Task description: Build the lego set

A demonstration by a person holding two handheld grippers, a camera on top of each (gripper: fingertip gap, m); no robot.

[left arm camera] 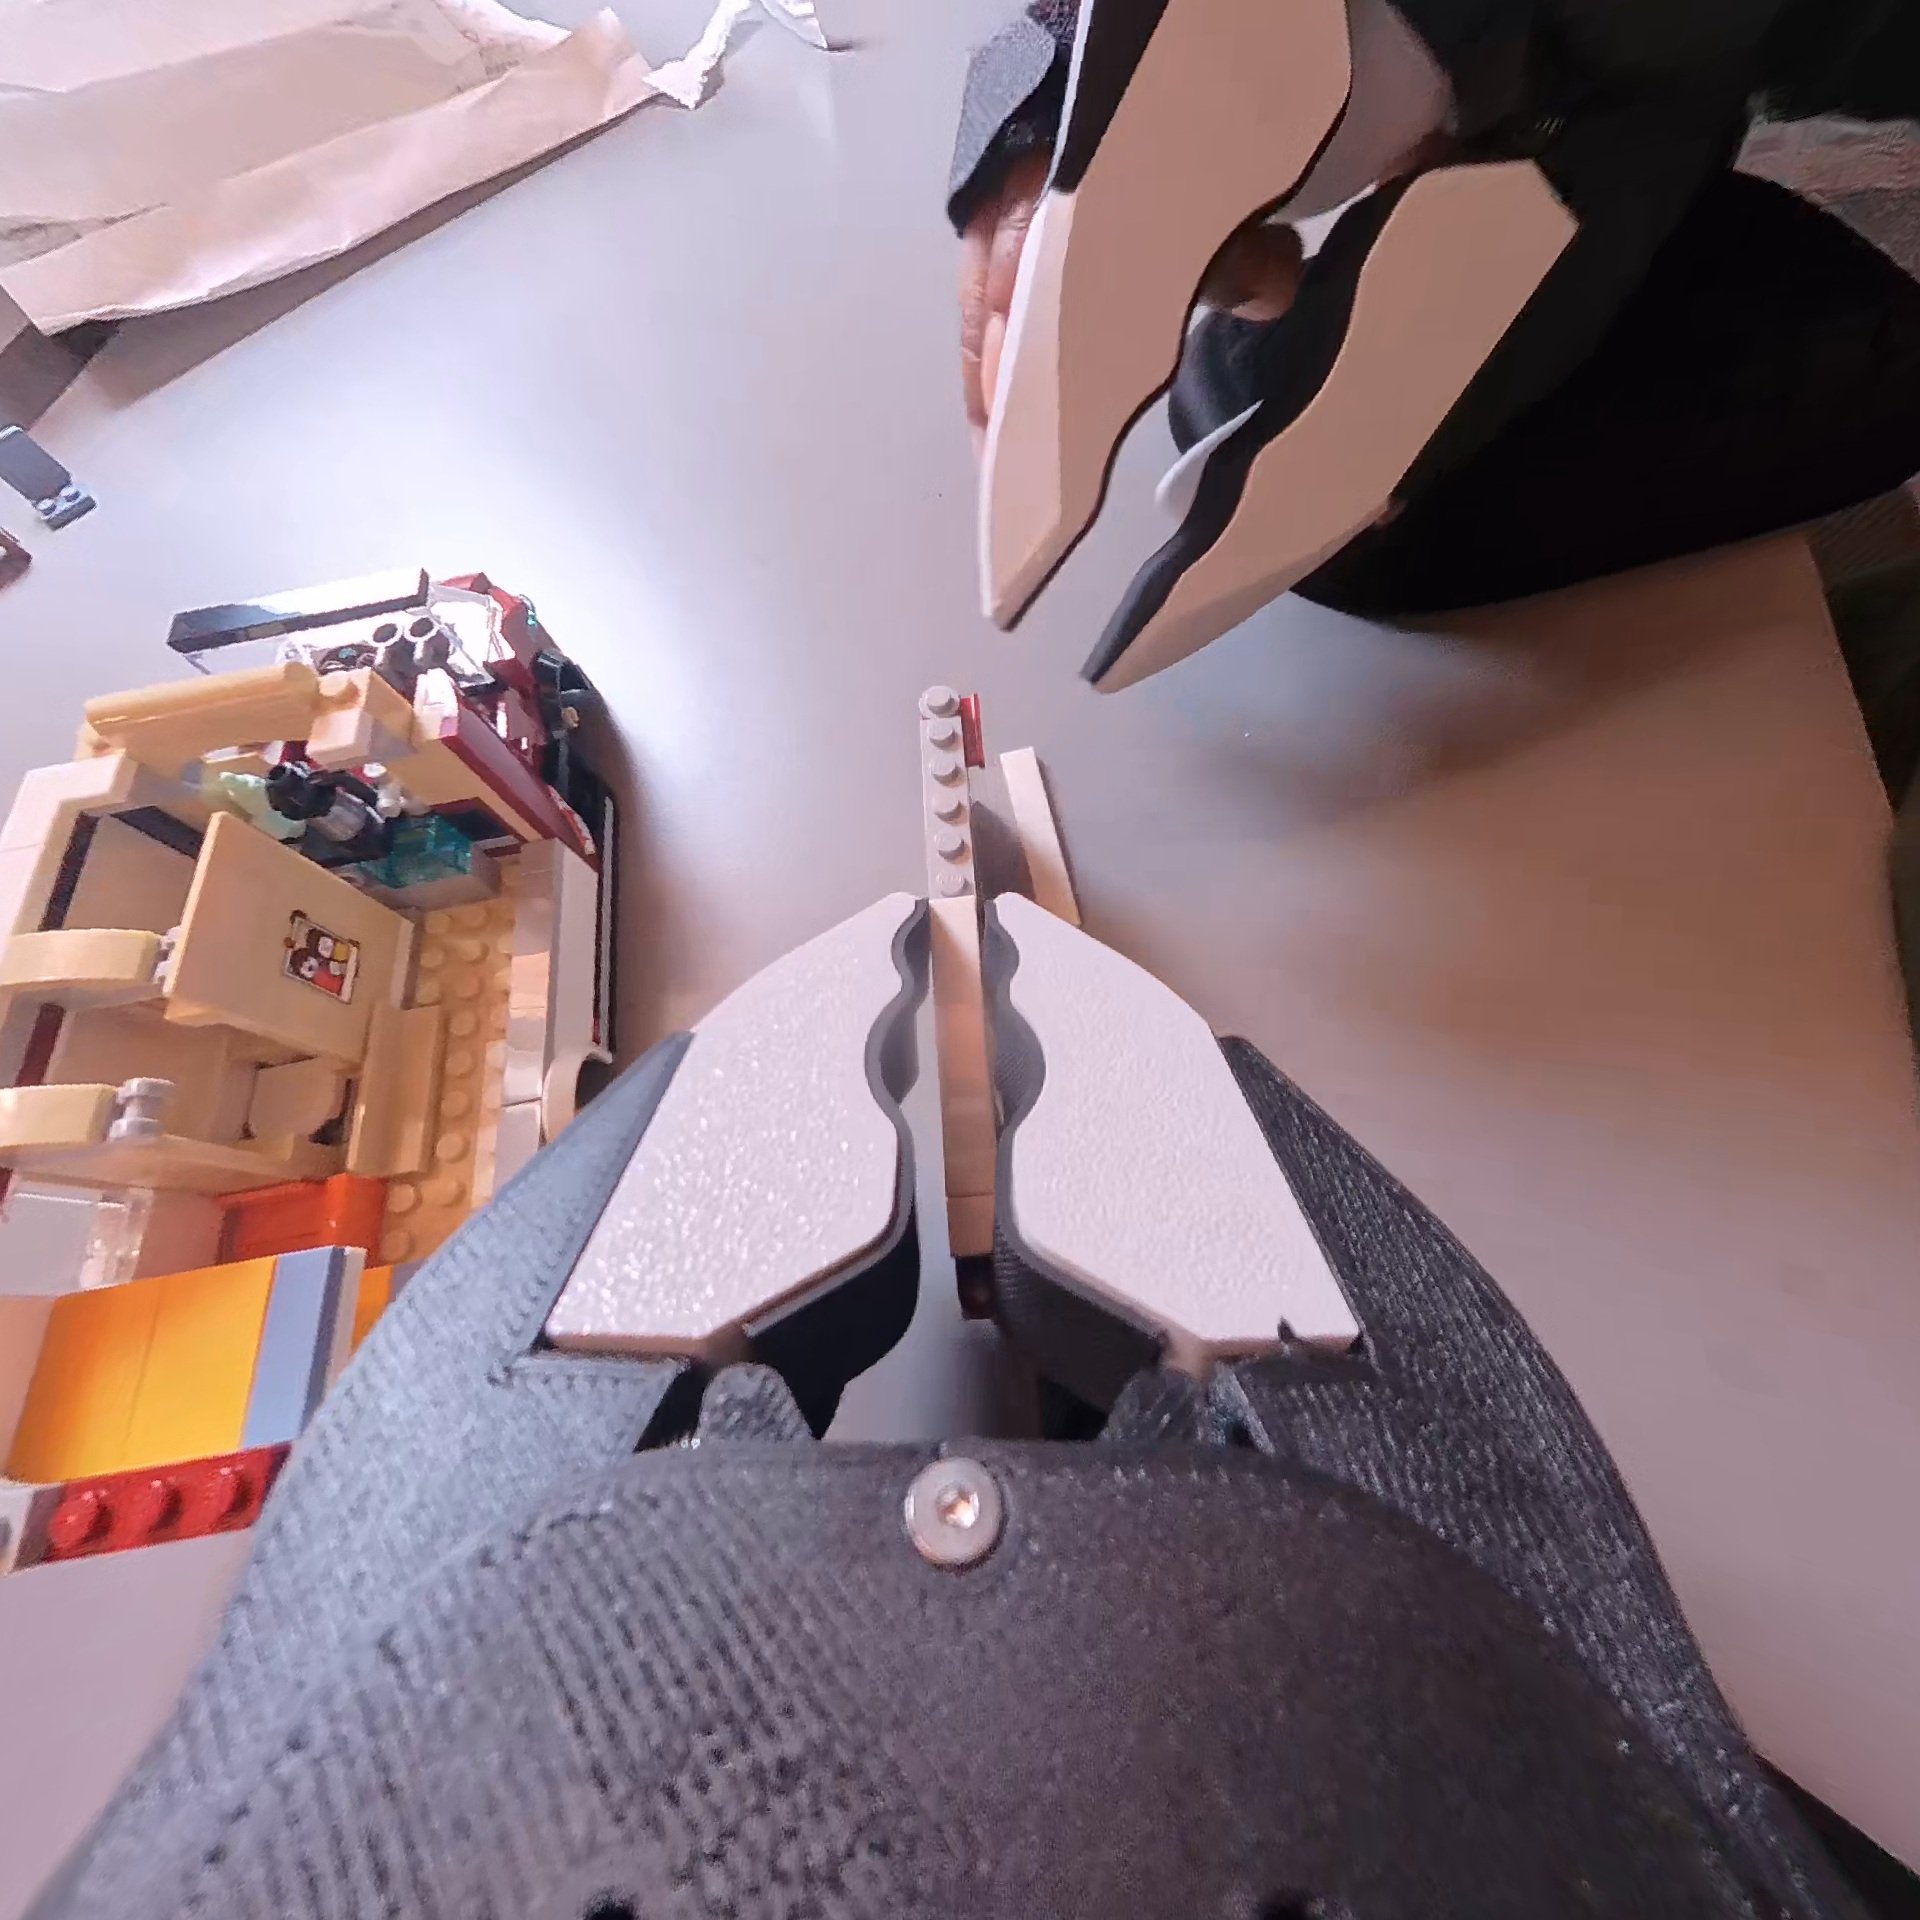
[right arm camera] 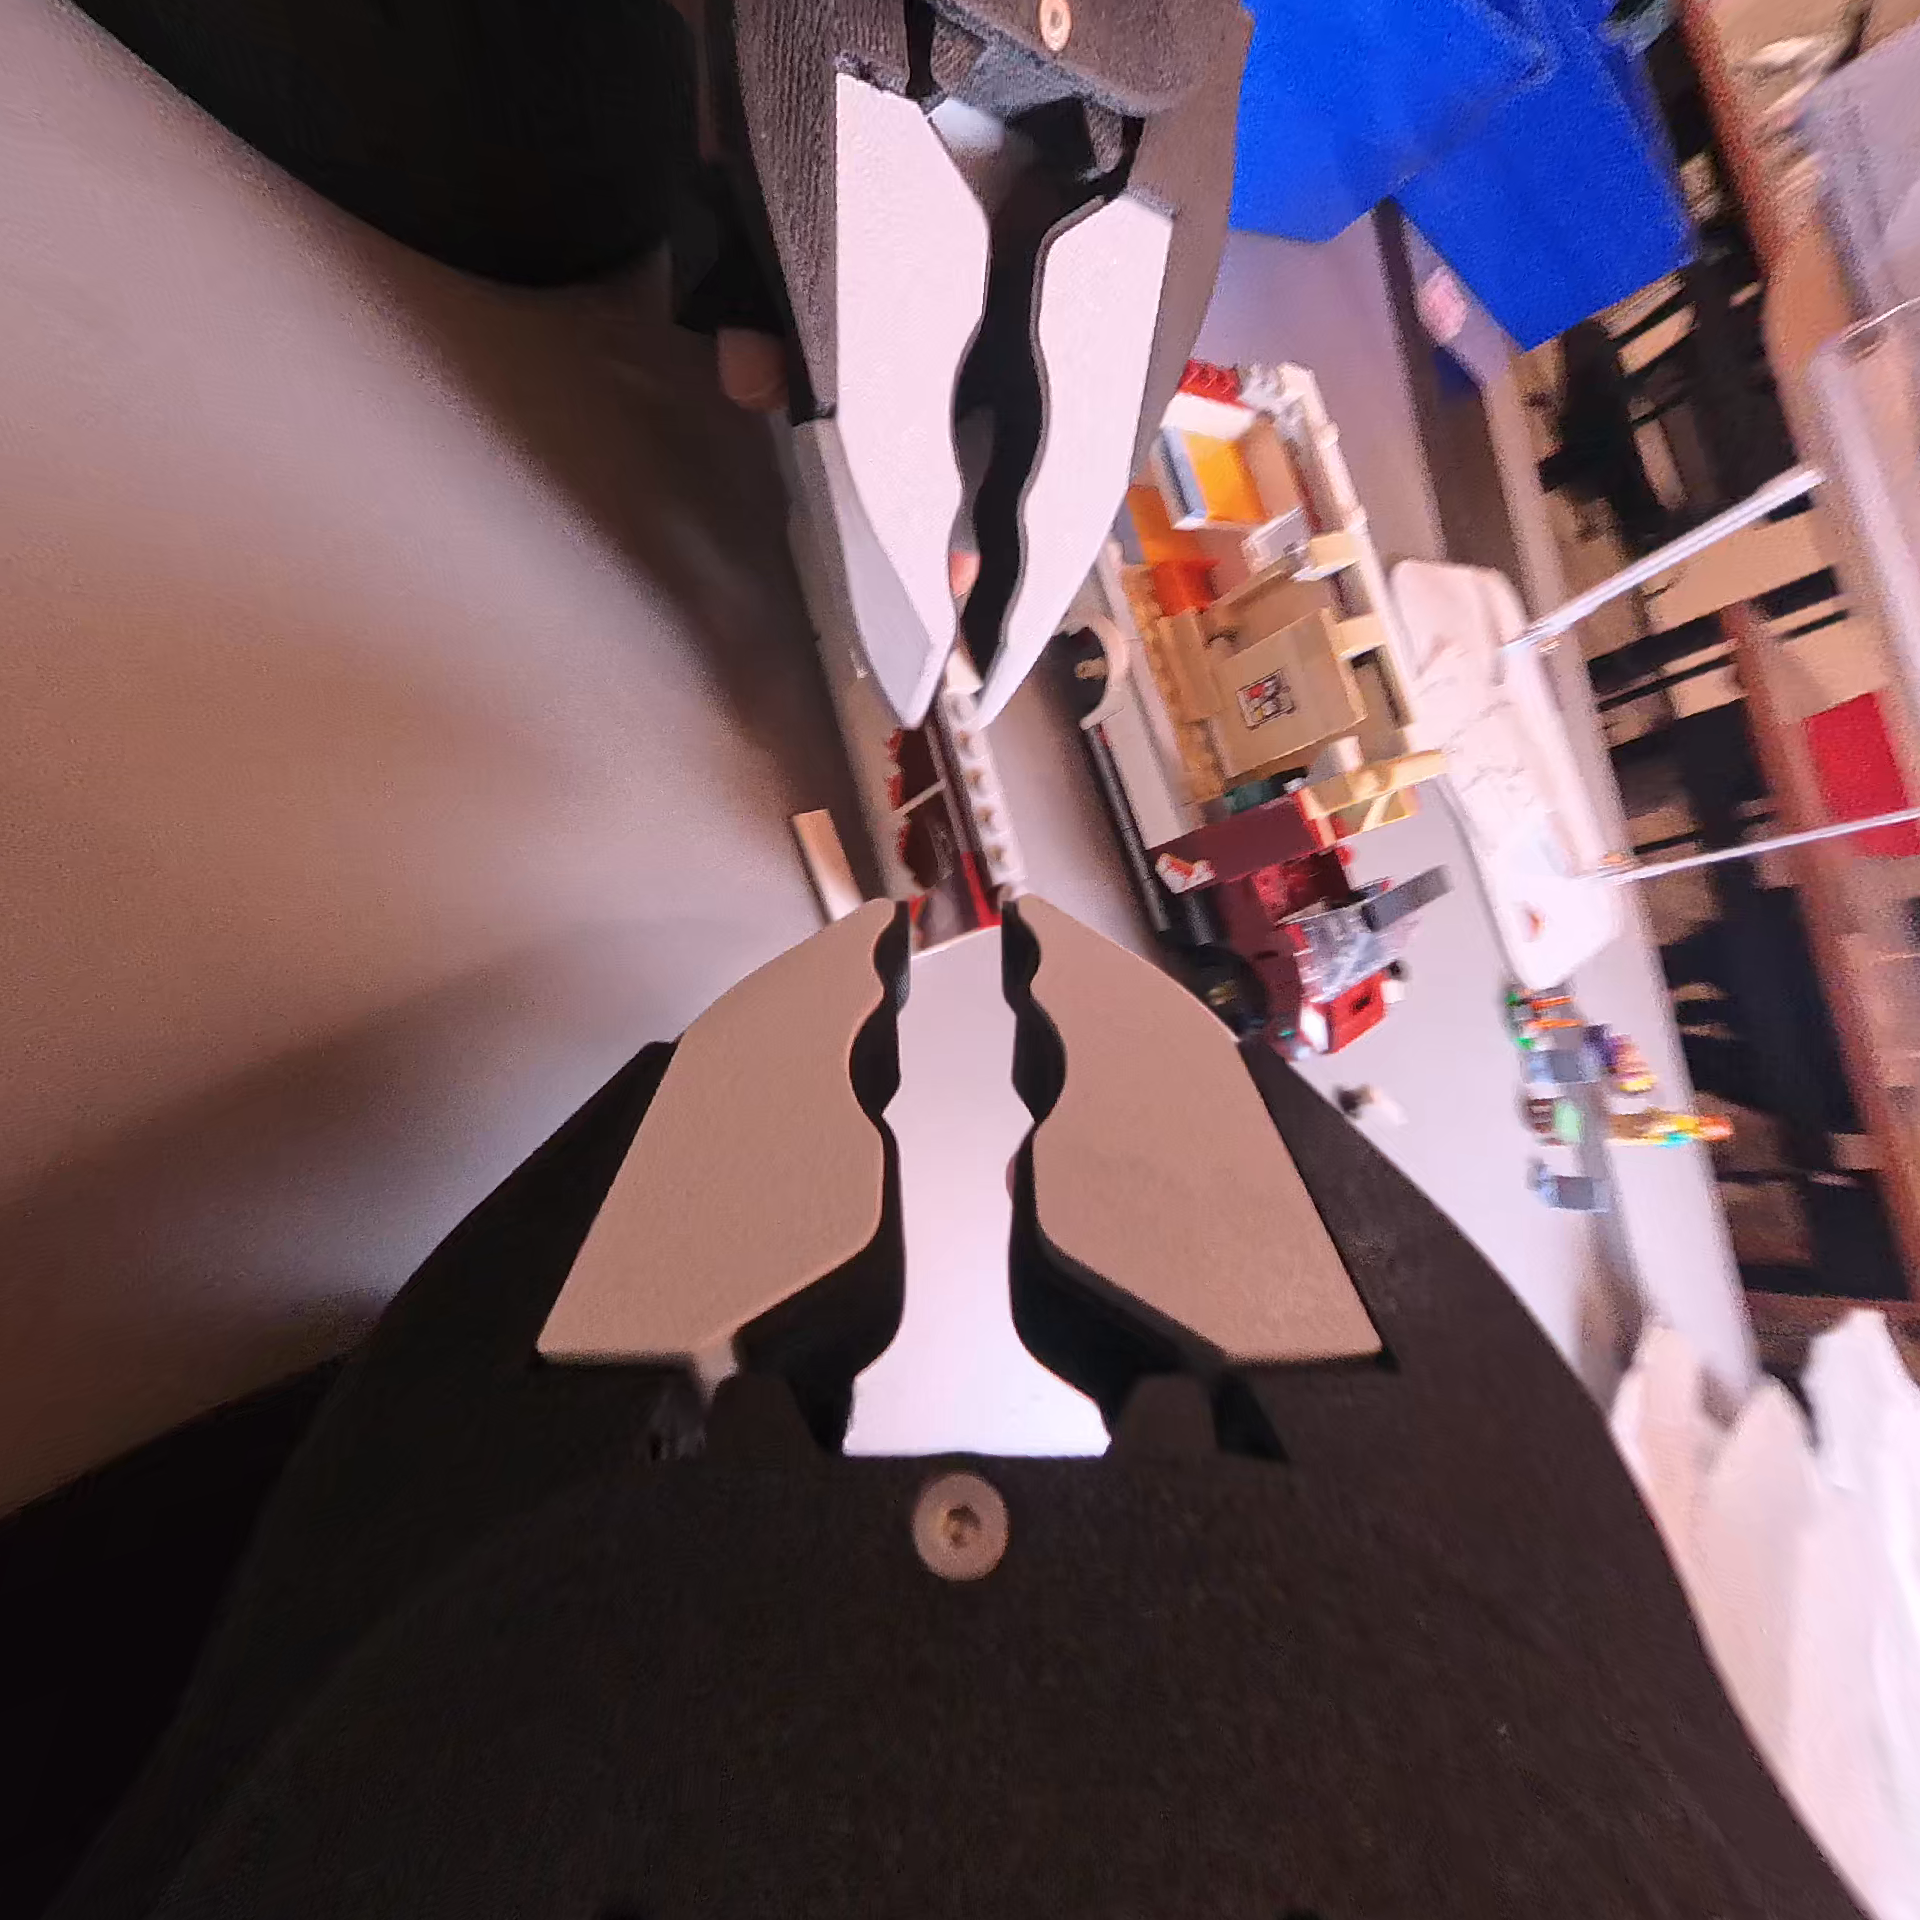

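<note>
Left wrist view puts a flat brick panel (left arm camera: 961, 1039) edge-on between my left hand-held gripper (left arm camera: 954, 914) pads, which are clenched on its faces; a grey studded strip (left arm camera: 943, 800) runs along its top edge and a dark red piece (left arm camera: 971, 727) shows at its far end. The panel hangs over the pale grey counter (left arm camera: 727, 416), and a tan tile (left arm camera: 1034, 831) lies on the surface just beside it.

My right hand-held gripper (left arm camera: 1049, 649) hovers near the panel's far end, jaws parted, gripping nothing. In the right wrist view (right arm camera: 956, 920) its tips frame that far end, but I cannot tell if they touch it.

To the left stands a brick-built model (left arm camera: 260, 987) in tan, dark red and orange, close to the panel but apart from it. Beyond it, brown paper (left arm camera: 260, 156) lies crumpled at the counter's far side, with a small dark piece (left arm camera: 42, 478) near the edge. The right wrist view adds a blue bin (right arm camera: 1455, 135) and small coloured pieces (right arm camera: 1590, 1101), blurred.
</note>
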